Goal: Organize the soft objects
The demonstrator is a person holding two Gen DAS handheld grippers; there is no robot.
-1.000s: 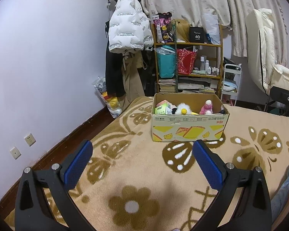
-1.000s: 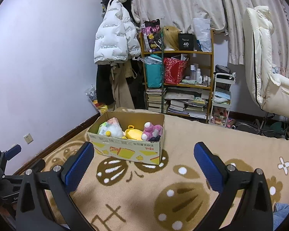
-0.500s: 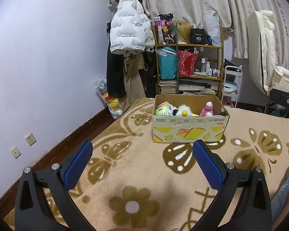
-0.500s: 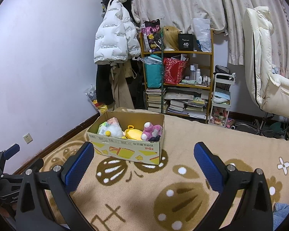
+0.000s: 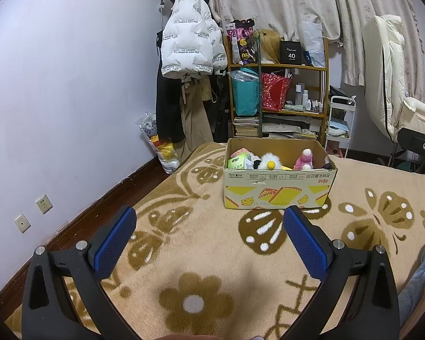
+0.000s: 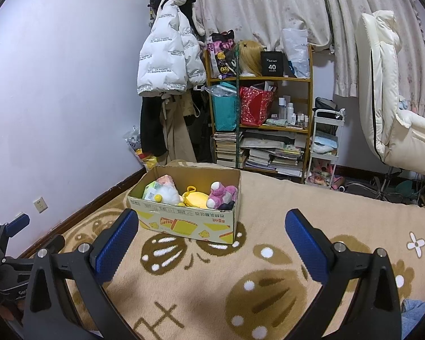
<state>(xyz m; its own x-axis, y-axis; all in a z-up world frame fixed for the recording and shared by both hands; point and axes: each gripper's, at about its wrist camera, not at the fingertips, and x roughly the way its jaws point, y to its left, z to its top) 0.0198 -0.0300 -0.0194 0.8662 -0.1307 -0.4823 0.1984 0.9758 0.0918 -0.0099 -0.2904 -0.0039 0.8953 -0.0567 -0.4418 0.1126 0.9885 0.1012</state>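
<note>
Left wrist view showed the left gripper (image 5: 209, 226) held low over the blanket (image 5: 201, 257), tilted slightly down, its blue fingers (image 5: 114, 242) spread wide with nothing between them. Bare patterned blanket lay open from the fingertips up to the cardboard box (image 5: 277, 189), which stood well ahead and a little right of centre. Inside it sat the soft toys: a white plush (image 5: 269, 161), a pink plush (image 5: 304, 161) and a green tissue pack (image 5: 237, 163) at the left end. Left of the blanket ran a dark baseboard and the wall (image 5: 56, 99). Behind the box stood a shelf (image 5: 280, 99) and a hanging white jacket (image 5: 188, 48). A jeans-clad knee (image 5: 422, 280) showed at the right edge.

Right wrist view showed the right gripper (image 6: 211, 228) also low and level, fingers (image 6: 304, 245) wide apart and empty. The box (image 6: 184, 223) stood ahead and left, its near corner just past the left fingertip, with a yellow plush (image 6: 197, 198) between the white and pink ones. Open blanket stretched to the right. The left gripper (image 6: 5, 255) showed at the lower left edge. A white cart (image 6: 325, 144) and a cream chair (image 6: 388, 99) stood beyond the far edge
</note>
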